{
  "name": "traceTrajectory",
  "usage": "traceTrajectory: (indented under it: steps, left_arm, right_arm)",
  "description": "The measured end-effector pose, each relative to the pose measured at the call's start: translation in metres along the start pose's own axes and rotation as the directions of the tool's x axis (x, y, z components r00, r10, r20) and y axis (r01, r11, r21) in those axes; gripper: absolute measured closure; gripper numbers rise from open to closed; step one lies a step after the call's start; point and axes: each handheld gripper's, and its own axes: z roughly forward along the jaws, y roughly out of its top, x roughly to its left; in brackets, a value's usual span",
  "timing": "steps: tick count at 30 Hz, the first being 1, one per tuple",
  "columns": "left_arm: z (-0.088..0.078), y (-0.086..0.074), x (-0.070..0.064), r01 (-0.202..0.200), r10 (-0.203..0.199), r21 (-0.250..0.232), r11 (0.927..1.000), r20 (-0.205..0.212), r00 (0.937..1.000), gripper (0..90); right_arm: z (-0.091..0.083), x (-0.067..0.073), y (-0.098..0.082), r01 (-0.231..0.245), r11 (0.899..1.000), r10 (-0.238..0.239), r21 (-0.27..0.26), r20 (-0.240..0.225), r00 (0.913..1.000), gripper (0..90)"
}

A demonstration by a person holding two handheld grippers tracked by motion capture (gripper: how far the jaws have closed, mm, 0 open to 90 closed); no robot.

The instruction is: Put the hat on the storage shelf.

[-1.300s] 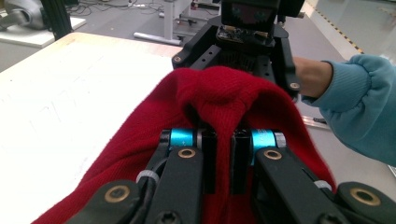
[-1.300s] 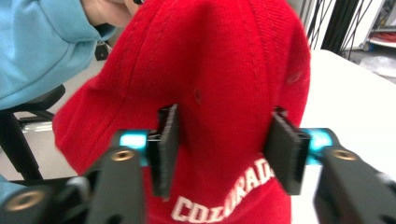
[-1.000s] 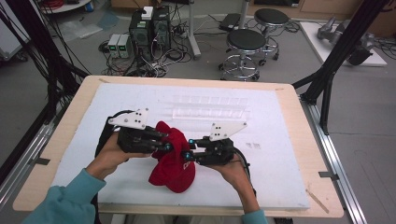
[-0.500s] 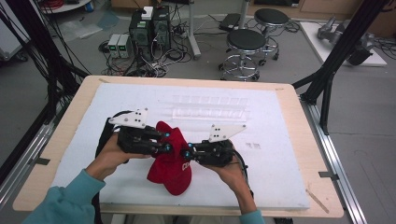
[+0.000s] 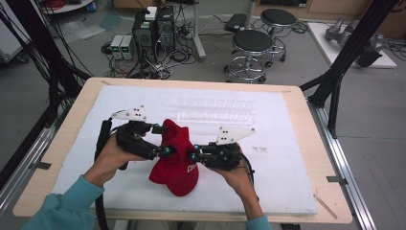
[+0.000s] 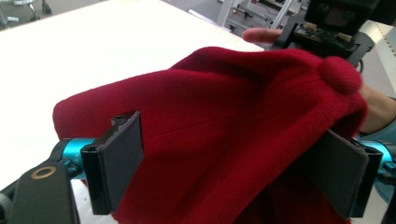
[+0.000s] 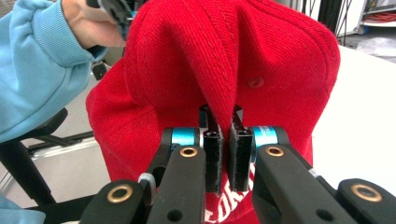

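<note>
Your right gripper (image 7: 223,140) pinches a fold of the red cap (image 5: 176,155) on the white surface (image 5: 287,158). Your left gripper (image 5: 162,140), at the cap's other side, has just been opening its jaws; they now straddle the crown, spread wide.

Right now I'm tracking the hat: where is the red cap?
In the high view the red cap lies near the white board's front edge, between the left gripper and right gripper.

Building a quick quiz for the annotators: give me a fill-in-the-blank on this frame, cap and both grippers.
1. The cap on the white table cover is ____ in colour.
2. The right gripper is shut on a ____ of the cap's fabric.
3. The left gripper has just been opening; its jaws now stand ____ with the cap between them.

Missing words: red; fold; open
</note>
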Motion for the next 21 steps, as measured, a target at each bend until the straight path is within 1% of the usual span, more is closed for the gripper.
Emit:
traceTrajectory:
  steps: [2, 3, 7, 9, 10, 11, 12, 13, 15, 19, 20, 21]
  left_arm:
    - [-0.001, 0.000, 0.000, -0.004, 0.004, -0.004, 1.0000, 0.004, 1.0000, 17.1]
    - [-0.003, 0.000, 0.001, -0.014, 0.014, -0.010, 0.9999, -0.001, 0.9999, 17.1]
    - [-0.006, -0.001, 0.001, -0.011, 0.011, -0.020, 0.9997, 0.002, 0.9999, 17.2]
    - [-0.009, -0.001, 0.000, -0.007, 0.007, -0.043, 0.9991, 0.003, 1.0000, 17.1]
    - [-0.013, -0.002, 0.000, -0.004, 0.004, -0.069, 0.9976, 0.005, 1.0000, 17.1]
    - [-0.013, -0.002, 0.000, -0.004, 0.004, -0.069, 0.9976, 0.005, 1.0000, 17.1]
    - [-0.018, -0.002, 0.000, -0.001, 0.001, -0.081, 0.9967, -0.002, 1.0000, 17.1]
    - [-0.018, -0.002, 0.000, -0.001, 0.001, -0.081, 0.9967, -0.002, 1.0000, 17.1]
    - [-0.023, -0.003, 0.001, 0.009, -0.010, -0.091, 0.9958, -0.010, 0.9999, 17.1]
    - [-0.032, -0.006, 0.001, 0.022, -0.024, -0.110, 0.9937, -0.023, 0.9994, 17.2]
    - [-0.034, -0.008, 0.001, 0.025, -0.027, -0.111, 0.9935, -0.024, 0.9993, 18.0]
    - [-0.035, -0.010, 0.000, 0.025, -0.028, -0.114, 0.9932, -0.026, 0.9993, 18.1]
  right_arm:
    - [-0.002, 0.000, 0.000, -0.007, 1.000, 0.007, 0.000, -0.002, 1.0000, 87.1]
    - [-0.002, -0.001, 0.000, -0.003, 1.000, 0.003, -0.006, 0.000, 1.0000, 87.1]
    - [-0.005, -0.001, 0.000, -0.009, 1.000, 0.009, -0.009, 0.015, 0.9998, 87.1]
    - [-0.006, -0.001, 0.000, -0.010, 1.000, 0.010, -0.014, 0.017, 0.9998, 87.1]
    - [-0.009, -0.001, 0.001, -0.015, 1.000, 0.015, -0.024, 0.030, 0.9994, 87.1]
    - [-0.009, -0.001, 0.001, -0.015, 1.000, 0.015, -0.024, 0.030, 0.9994, 87.1]
    - [-0.011, -0.002, 0.002, -0.016, 0.999, 0.017, -0.036, 0.039, 0.9991, 87.1]
    - [-0.013, -0.003, 0.002, -0.018, 0.999, 0.020, -0.041, 0.046, 0.9987, 87.1]
    - [-0.014, -0.003, 0.002, -0.019, 0.999, 0.021, -0.044, 0.053, 0.9984, 87.1]
    - [-0.019, -0.004, 0.005, -0.027, 0.998, 0.033, -0.062, 0.095, 0.9949, 87.1]
    - [-0.021, -0.004, 0.007, -0.031, 0.996, 0.040, -0.079, 0.118, 0.9923, 87.1]
    - [-0.022, -0.005, 0.008, -0.029, 0.996, 0.041, -0.089, 0.129, 0.9908, 87.1]
